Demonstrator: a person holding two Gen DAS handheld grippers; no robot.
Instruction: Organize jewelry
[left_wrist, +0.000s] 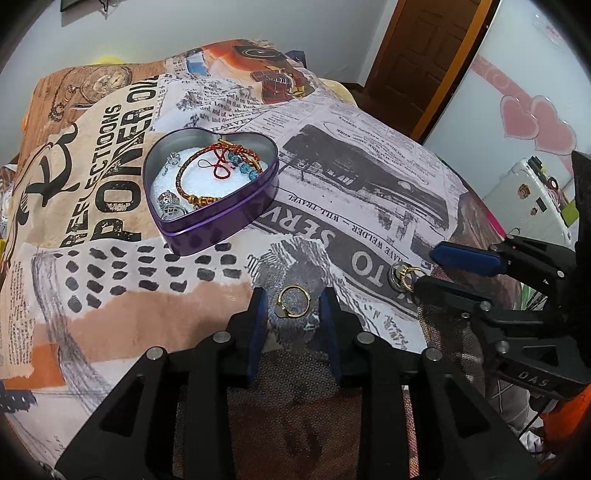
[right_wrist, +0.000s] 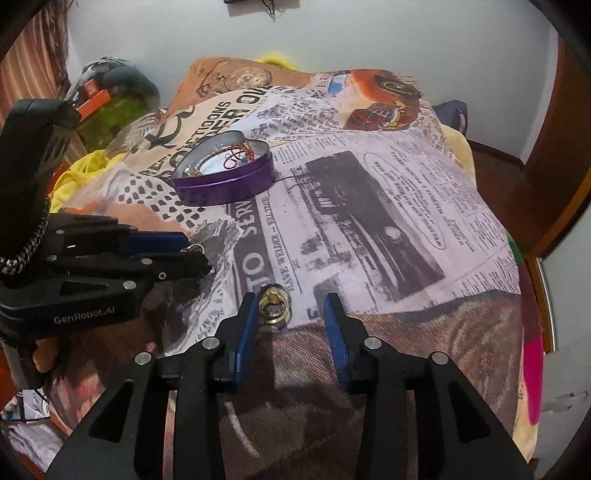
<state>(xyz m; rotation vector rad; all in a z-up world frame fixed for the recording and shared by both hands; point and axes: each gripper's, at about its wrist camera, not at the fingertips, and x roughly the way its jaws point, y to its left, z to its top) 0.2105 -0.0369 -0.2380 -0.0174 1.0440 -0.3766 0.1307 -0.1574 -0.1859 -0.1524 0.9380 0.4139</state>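
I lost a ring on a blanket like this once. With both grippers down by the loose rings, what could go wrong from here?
1. The gold ring lies flat on the soft blanket between the left gripper's open pads; they may pinch fabric instead.
2. The two rings by the right gripper touch, so one may slip aside.
3. The heart tin sits apart; a ring could drop on the way.

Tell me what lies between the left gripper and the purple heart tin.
Between the left gripper and the purple heart tin only bare printed blanket shows in the left wrist view; the gold ring sits between the fingers.
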